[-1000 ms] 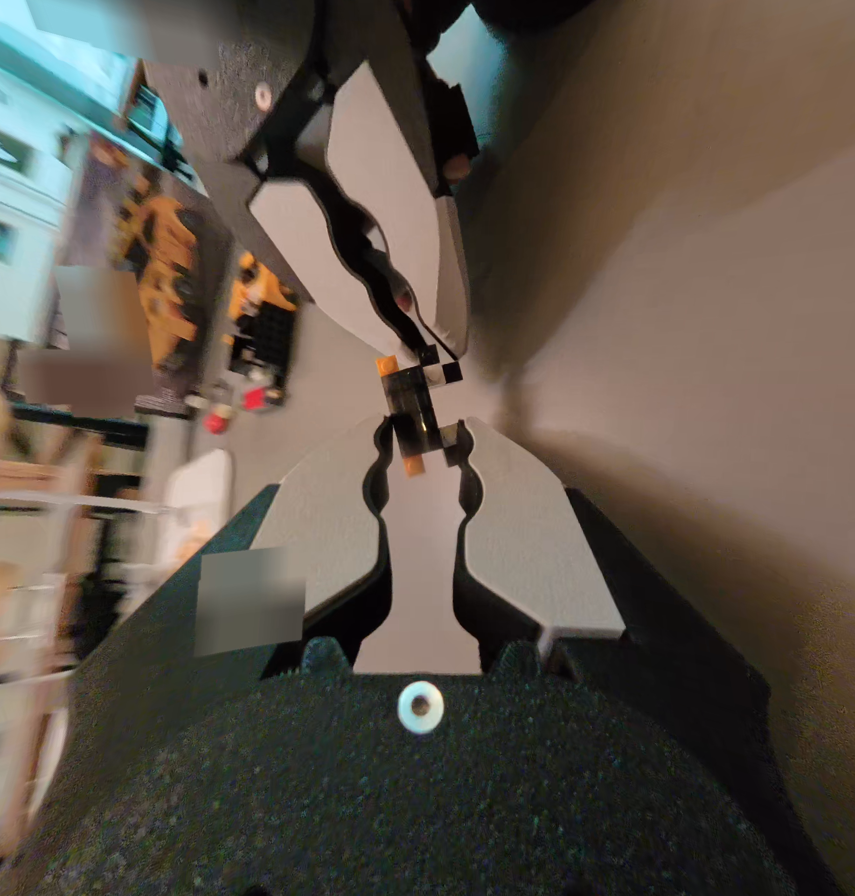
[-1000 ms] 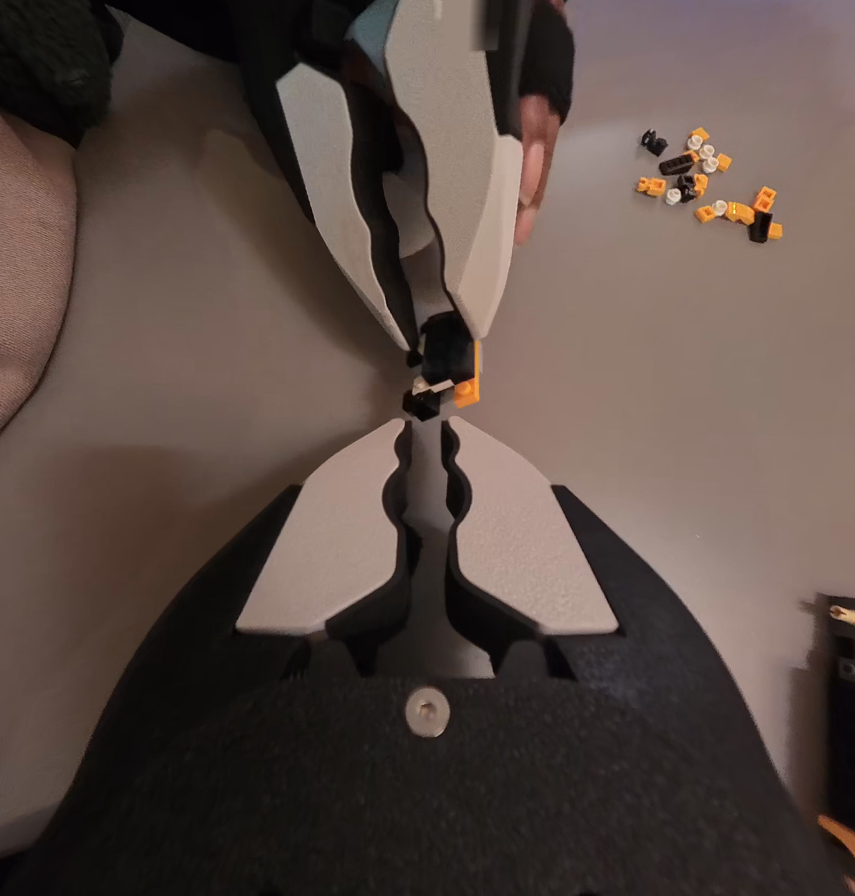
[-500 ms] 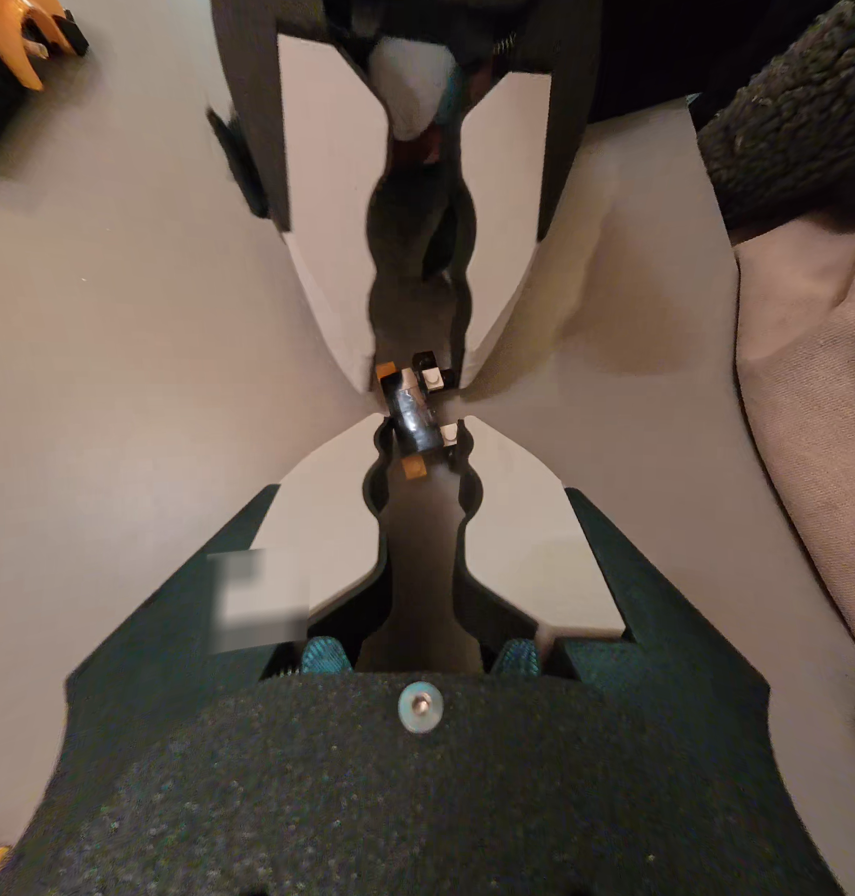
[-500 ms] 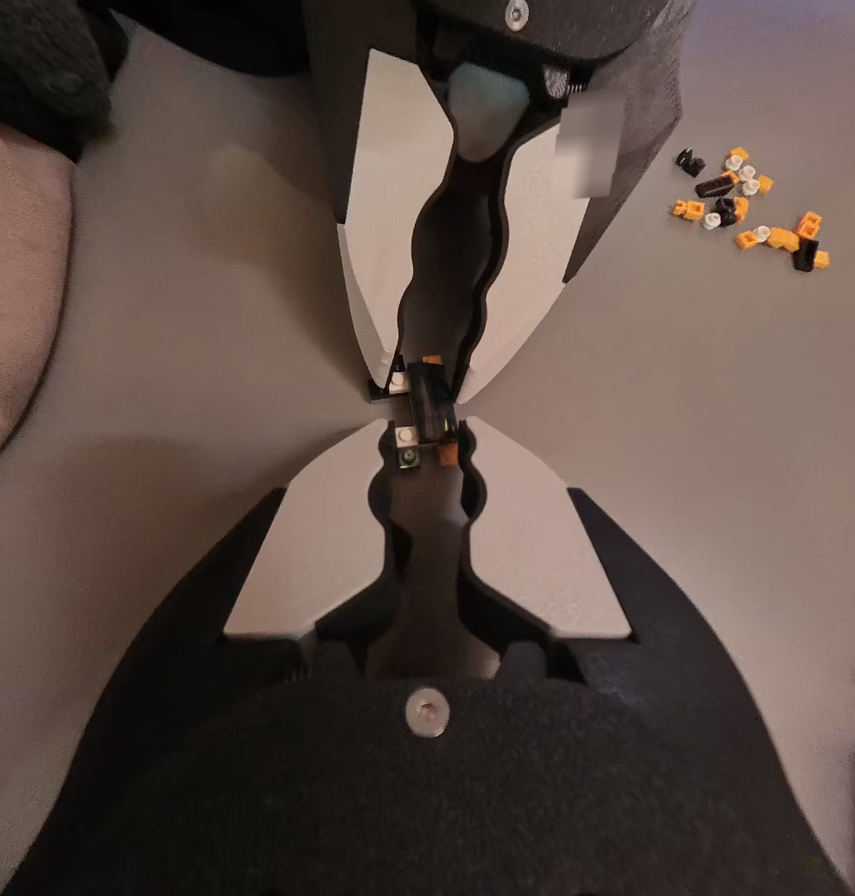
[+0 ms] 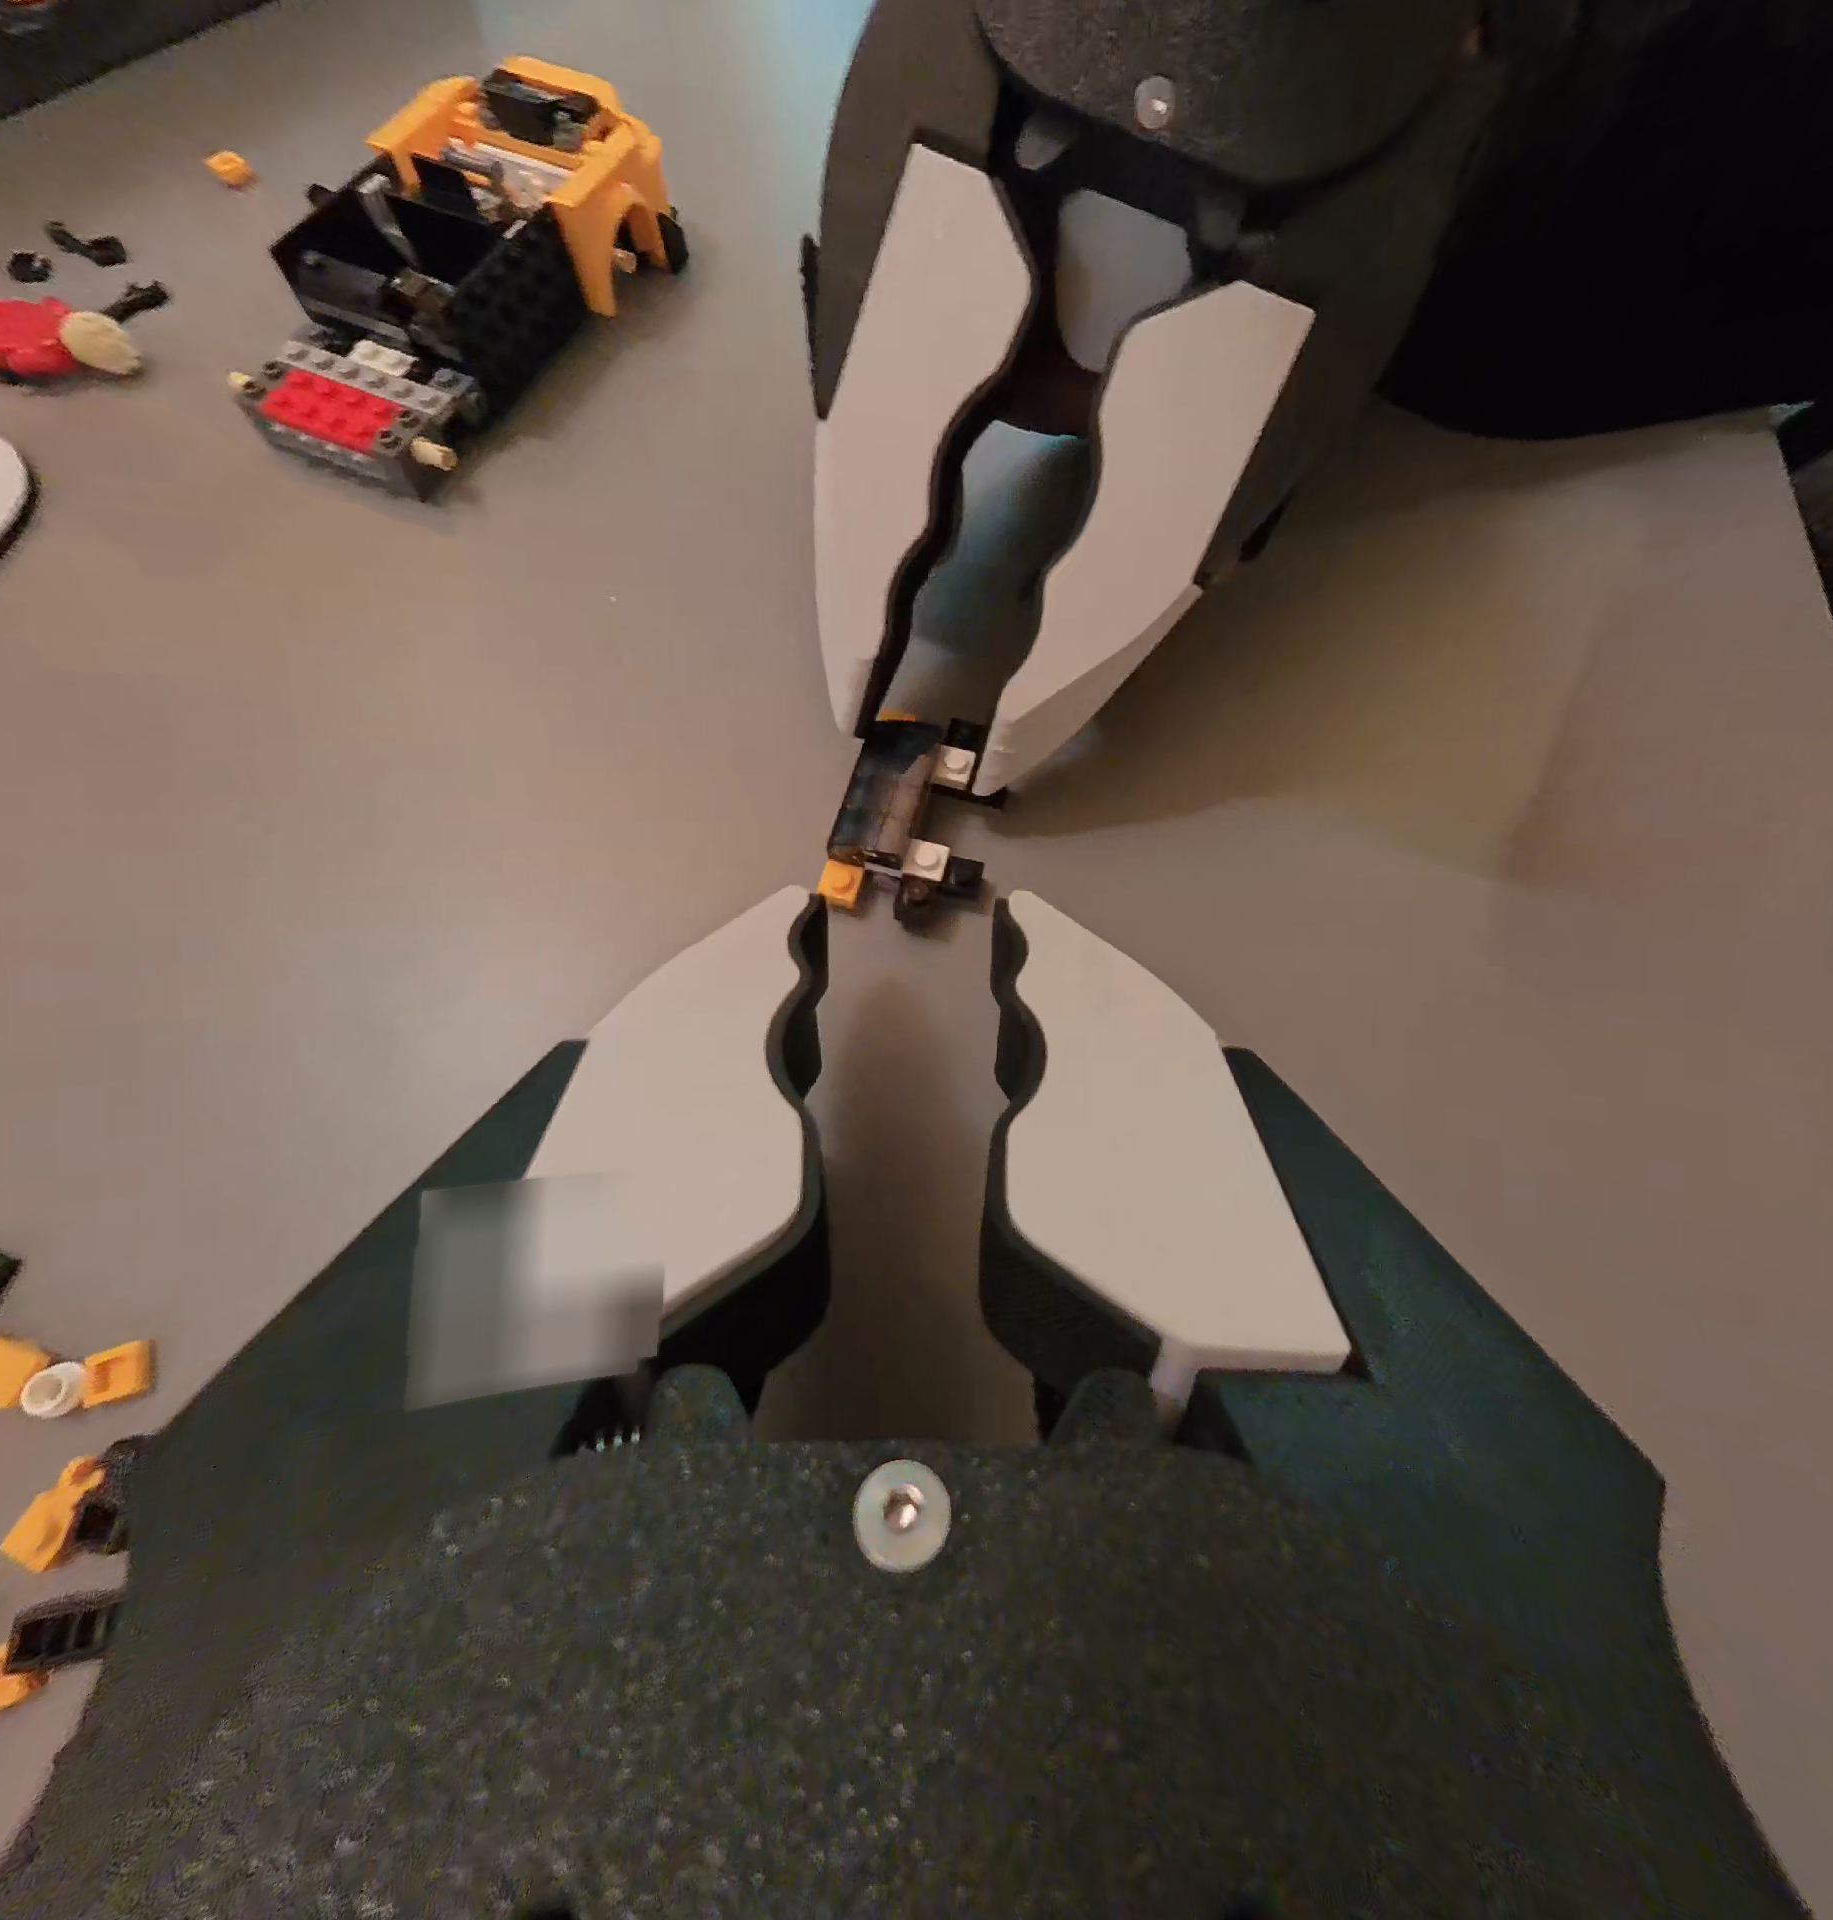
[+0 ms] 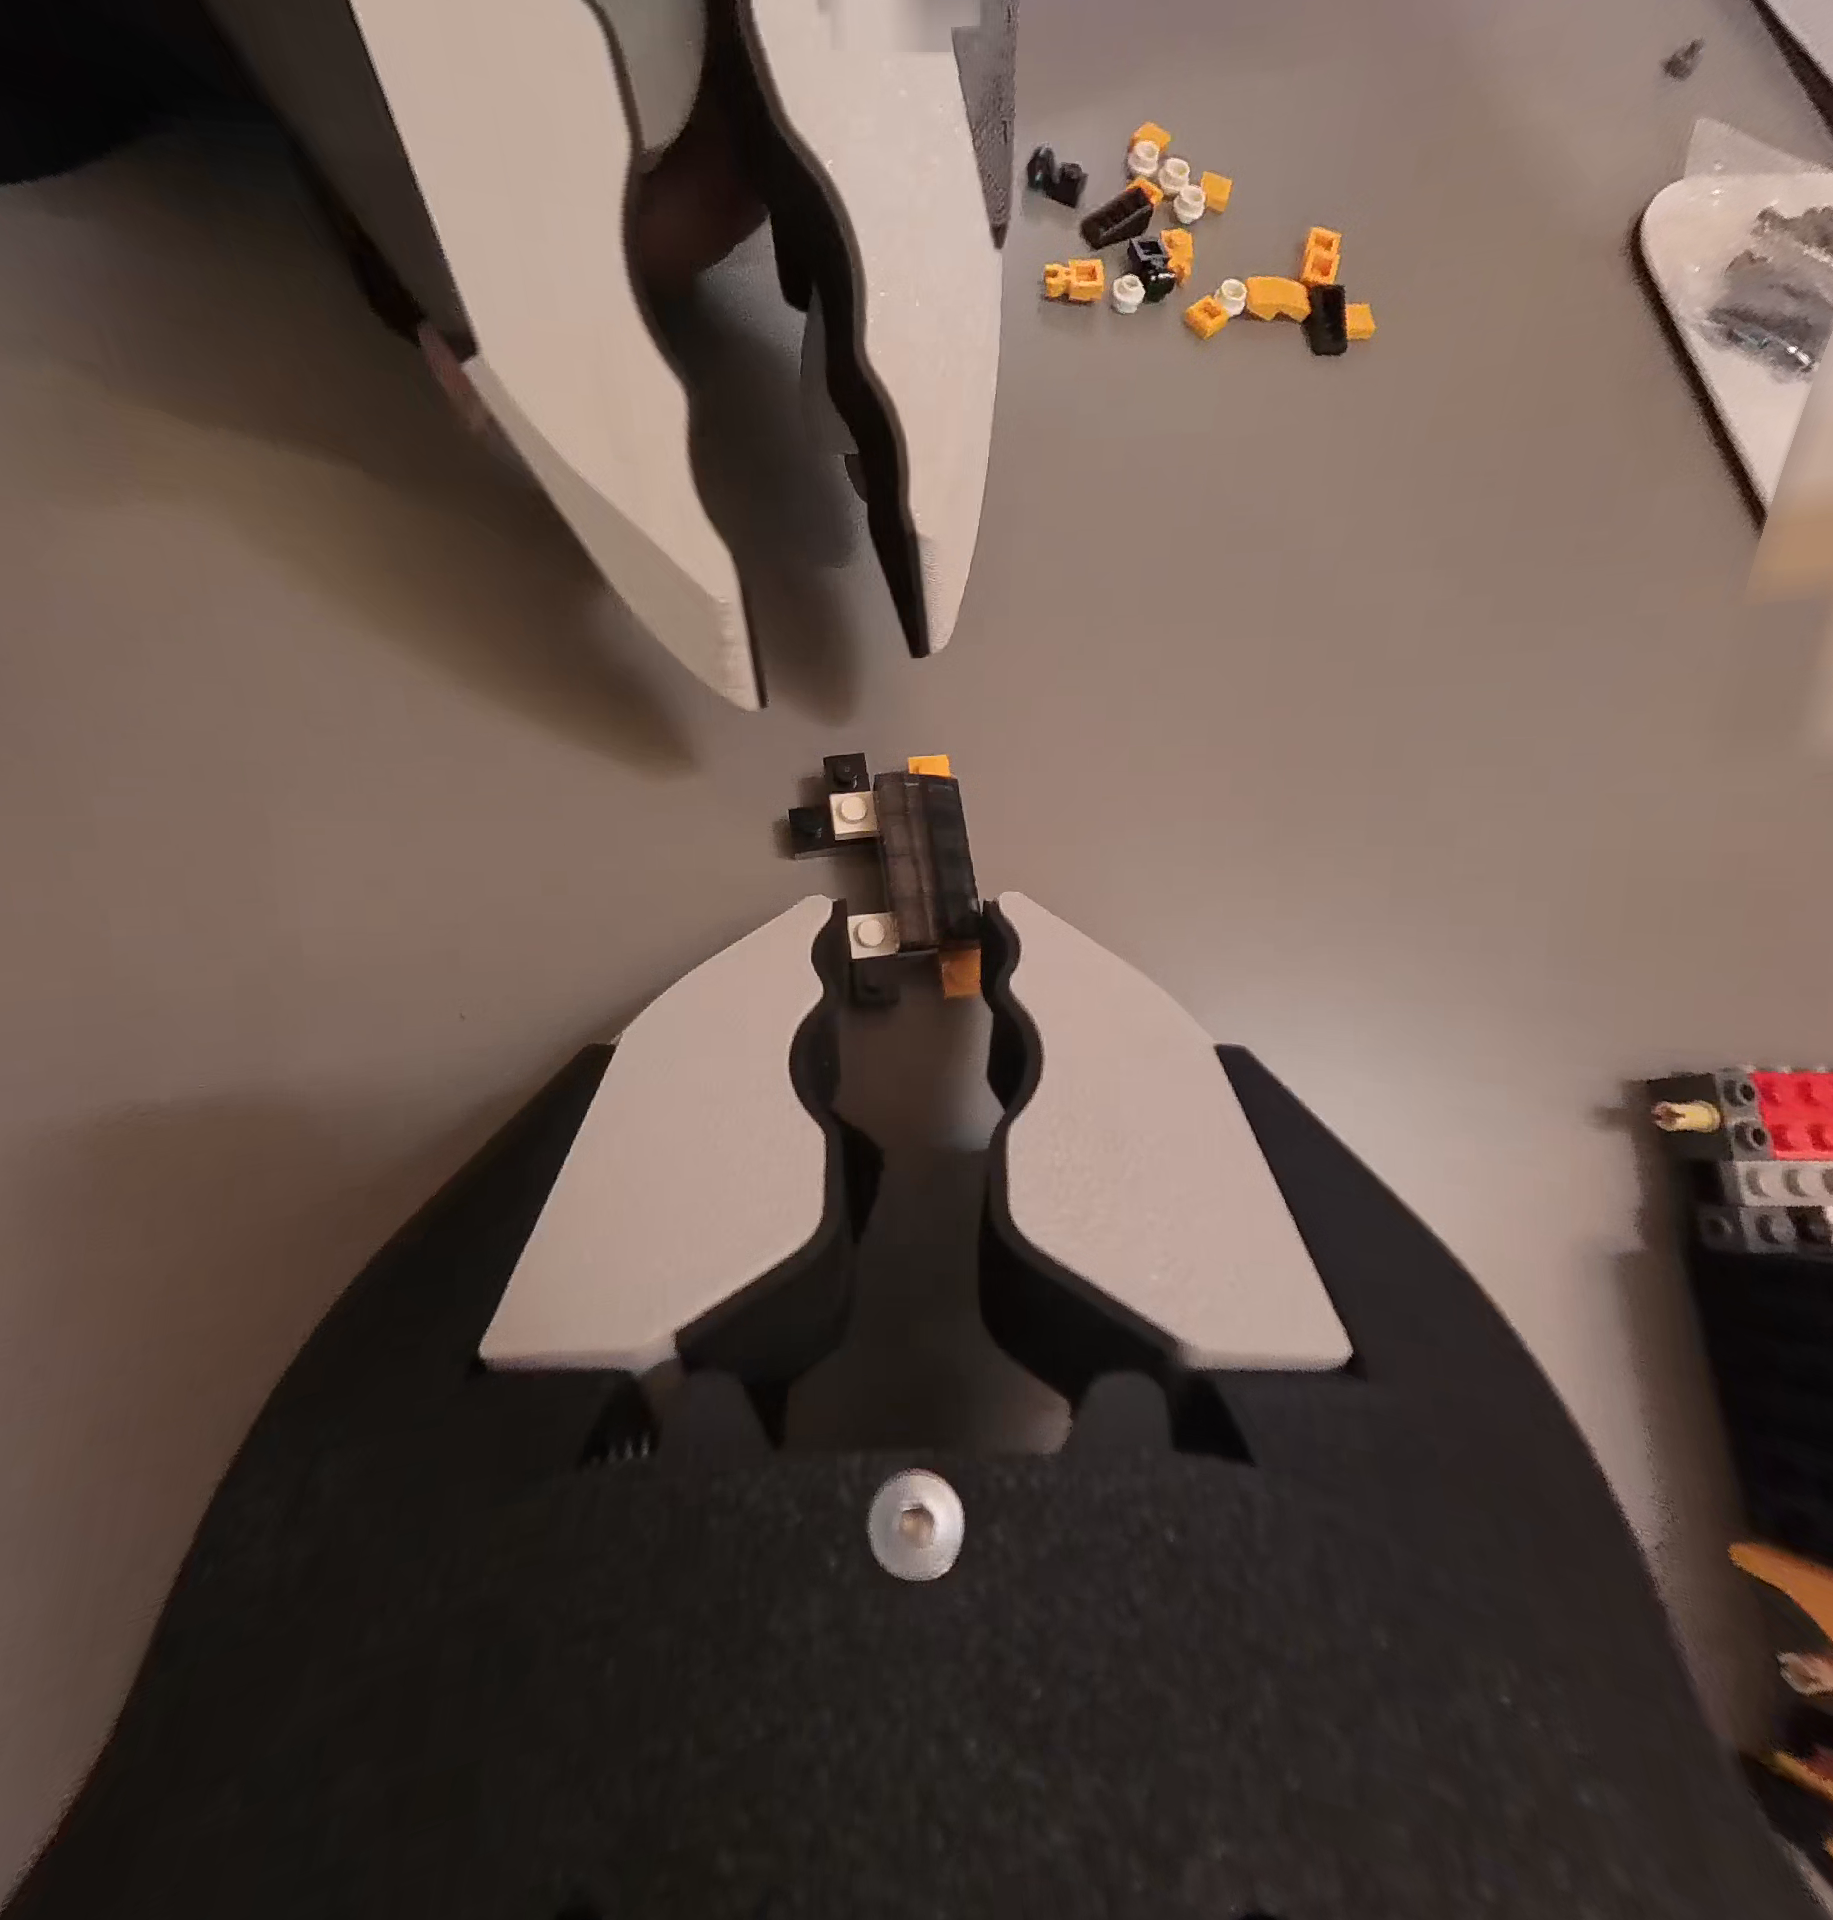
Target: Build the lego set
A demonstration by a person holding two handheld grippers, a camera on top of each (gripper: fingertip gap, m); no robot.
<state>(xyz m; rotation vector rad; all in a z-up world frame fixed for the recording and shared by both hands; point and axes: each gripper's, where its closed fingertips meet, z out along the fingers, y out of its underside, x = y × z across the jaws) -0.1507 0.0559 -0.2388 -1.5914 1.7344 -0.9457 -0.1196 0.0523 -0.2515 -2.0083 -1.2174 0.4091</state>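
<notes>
A small lego assembly (image 5: pixel 886 800), a dark bar with white, black and orange bits, lies low over the grey table between the two grippers. My right gripper (image 6: pixel 912 904) is shut on its near end (image 6: pixel 922 842), one finger on each side. In the left wrist view the right gripper (image 5: pixel 931 753) shows at the top, around the assembly's far end. My left gripper (image 5: pixel 904 904) is open and empty, its tips just short of the assembly. In the right wrist view the left gripper (image 6: pixel 834 675) stands apart from the assembly, jaws parted.
A partly built black, orange and red vehicle (image 5: pixel 455 301) stands at the far left, and shows at the right edge of the right wrist view (image 6: pixel 1785 1174). Loose orange, black and white pieces (image 6: pixel 1203 249) lie in a cluster. A white tray (image 6: pixel 1701 312) holds a bag of parts. A red piece (image 5: pixel 8 332) lies at the left. The red piece (image 5: pixel 8 332) is about 25 centimetres from my right fingertips.
The left gripper let go of the assembly, opened and drew back. The right gripper, which closed round the assembly's other end, now holds it alone, low by the table.
</notes>
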